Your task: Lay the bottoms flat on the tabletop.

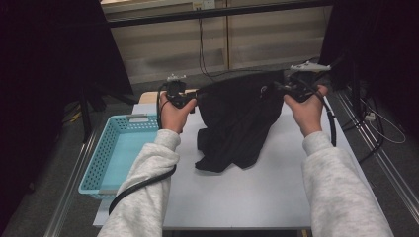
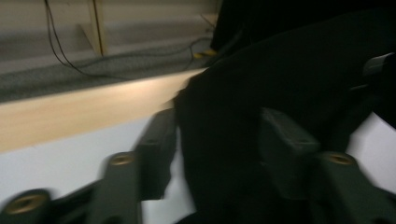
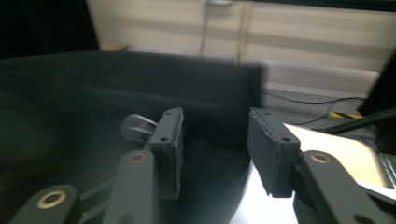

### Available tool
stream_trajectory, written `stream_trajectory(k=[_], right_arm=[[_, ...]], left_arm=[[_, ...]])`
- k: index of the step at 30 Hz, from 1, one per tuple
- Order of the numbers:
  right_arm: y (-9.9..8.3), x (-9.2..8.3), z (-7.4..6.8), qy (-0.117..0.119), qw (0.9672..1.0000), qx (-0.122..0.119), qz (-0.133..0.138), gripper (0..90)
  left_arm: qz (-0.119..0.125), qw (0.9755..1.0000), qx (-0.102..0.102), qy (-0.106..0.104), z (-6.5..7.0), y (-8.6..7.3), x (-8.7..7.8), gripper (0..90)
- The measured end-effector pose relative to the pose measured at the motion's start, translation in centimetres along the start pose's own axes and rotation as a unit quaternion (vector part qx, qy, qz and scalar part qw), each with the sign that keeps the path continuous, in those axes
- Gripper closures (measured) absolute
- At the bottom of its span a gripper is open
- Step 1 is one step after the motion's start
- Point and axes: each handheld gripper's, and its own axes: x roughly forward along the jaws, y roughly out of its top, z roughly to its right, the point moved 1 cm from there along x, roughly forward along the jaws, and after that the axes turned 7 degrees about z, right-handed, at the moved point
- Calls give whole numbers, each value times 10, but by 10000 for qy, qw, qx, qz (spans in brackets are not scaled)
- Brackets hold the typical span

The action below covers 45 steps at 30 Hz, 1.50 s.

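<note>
A black garment (image 1: 237, 118) hangs above the white table (image 1: 247, 197). Its top edge stretches between my two raised grippers and its lower part is bunched on the tabletop. My left gripper (image 1: 179, 95) is at the garment's left corner. In the left gripper view its jaws stand apart (image 2: 219, 128) with the dark cloth (image 2: 280, 84) lying between them, blurred. My right gripper (image 1: 295, 85) is at the right corner. In the right gripper view its jaws (image 3: 215, 123) are also apart, with the cloth (image 3: 93, 93) spread just beyond the pads and not pinched.
A light-blue perforated basket (image 1: 99, 163) stands at the table's left edge, beside my left forearm. A wooden strip (image 2: 70, 112) runs along the table's far edge. Cables lie on the floor beyond it, and dark curtains hang on both sides.
</note>
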Motion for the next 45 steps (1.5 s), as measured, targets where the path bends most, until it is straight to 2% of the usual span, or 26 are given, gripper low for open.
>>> stream_trajectory(k=[1,3,4,6,8,9,13,17,20,23,25,28,31,32,34,36,37,39,42,45], right_arm=[[-8,-2,-8,186,9998,-83,-61,505],[-29,-8,-22,375,9985,-251,-300,437],[-40,-12,-27,458,9980,-243,-348,418],[-62,-22,-38,714,9962,-159,-482,396],[-83,-33,-48,803,9944,-325,-609,377],[-94,-38,-53,906,9930,-302,-690,370],[-128,-55,-64,1034,9904,-319,-863,340],[-150,-66,-72,1073,9896,-355,-888,326],[-158,-71,-79,1161,9888,-365,-866,340],[-163,-70,-88,1199,9884,-361,-864,377],[-164,-65,-94,1305,9858,-453,-954,400],[-162,-59,-102,1413,9846,-445,-934,450],[-162,-54,-111,1492,9823,-581,-971,462],[-162,-52,-113,1494,9819,-654,-962,466],[-162,-48,-116,1500,9800,-850,-997,526],[-162,-43,-119,1593,9773,-888,-1082,589],[-162,-40,-121,1668,9752,-923,-1128,634],[-164,-35,-126,1721,9713,-1014,-1291,642],[-164,-30,-130,1722,9703,-1082,-1311,711],[-163,-27,-130,1792,9679,-1128,-1354,849]], left_arm=[[-130,9999,-5,-50,3,-8,1,389],[-154,9998,50,-65,7,-24,1,326],[-215,9997,21,-119,10,-31,-1,298],[-321,9992,118,-184,16,-46,-5,266],[-395,9988,174,-235,21,-58,-11,245],[-433,9985,178,-268,23,-64,-14,227],[-564,9973,242,-410,30,-84,-24,196],[-645,9964,340,-438,33,-101,-33,174],[-633,9960,439,-445,33,-110,-40,175],[-586,9961,445,-479,36,-117,-47,175],[-577,9961,480,-474,37,-121,-50,175],[-561,9961,516,-442,38,-124,-52,172],[-591,9958,527,-463,39,-127,-52,165],[-589,9956,589,-435,39,-128,-53,166],[-610,9953,625,-420,39,-129,-54,167],[-625,9955,589,-407,38,-130,-56,165],[-630,9952,638,-380,37,-130,-56,165],[-611,9958,570,-372,36,-131,-57,164],[-593,9960,562,-358,35,-131,-60,163],[-601,9959,578,-345,35,-131,-62,163]])
